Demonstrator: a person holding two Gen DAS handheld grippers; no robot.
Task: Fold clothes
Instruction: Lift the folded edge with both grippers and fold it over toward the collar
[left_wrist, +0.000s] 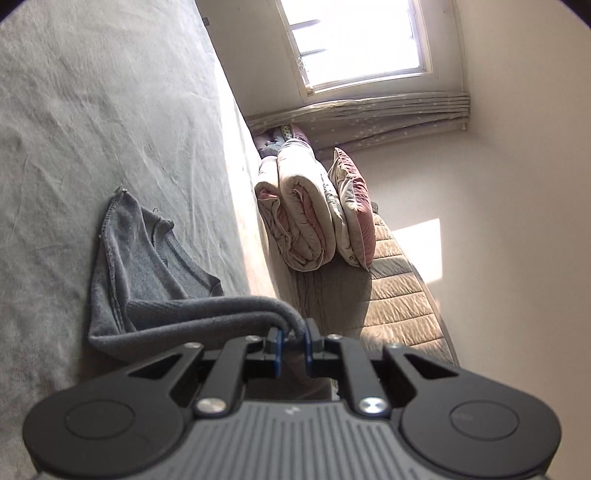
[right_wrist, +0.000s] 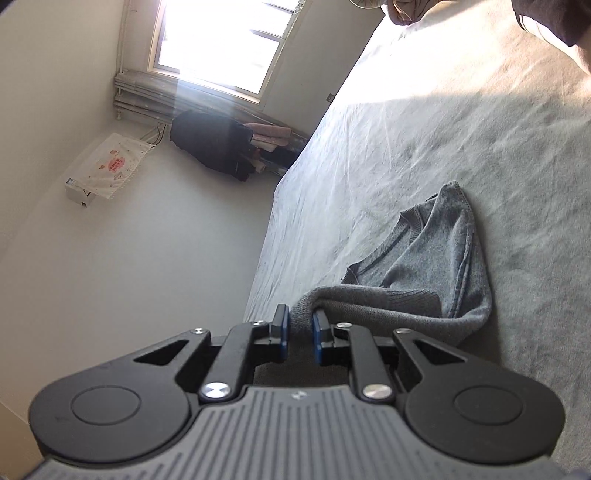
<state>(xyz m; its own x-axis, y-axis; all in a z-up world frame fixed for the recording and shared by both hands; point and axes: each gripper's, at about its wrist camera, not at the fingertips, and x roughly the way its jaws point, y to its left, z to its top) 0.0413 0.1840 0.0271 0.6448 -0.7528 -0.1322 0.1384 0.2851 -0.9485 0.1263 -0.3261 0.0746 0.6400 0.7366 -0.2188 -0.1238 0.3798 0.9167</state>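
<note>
A grey knit sweater (left_wrist: 147, 266) lies partly folded on the pale grey bed sheet (left_wrist: 92, 110), its neckline showing. My left gripper (left_wrist: 293, 338) is shut on a doubled-over edge of the sweater, which bulges out between the blue pads and is lifted off the sheet. In the right wrist view the same sweater (right_wrist: 432, 258) stretches from the sheet (right_wrist: 443, 129) to my right gripper (right_wrist: 300, 325), which is shut on another folded edge of the knit. Both cameras are tilted, so the bed runs up the picture.
Rolled quilts and a pink pillow (left_wrist: 310, 206) are stacked at the end of the bed on a quilted brown cover (left_wrist: 399, 295). A bright window (left_wrist: 354, 40) with a curtain is beyond. A dark garment pile (right_wrist: 214, 144) and a white box (right_wrist: 107, 170) stand by the far wall.
</note>
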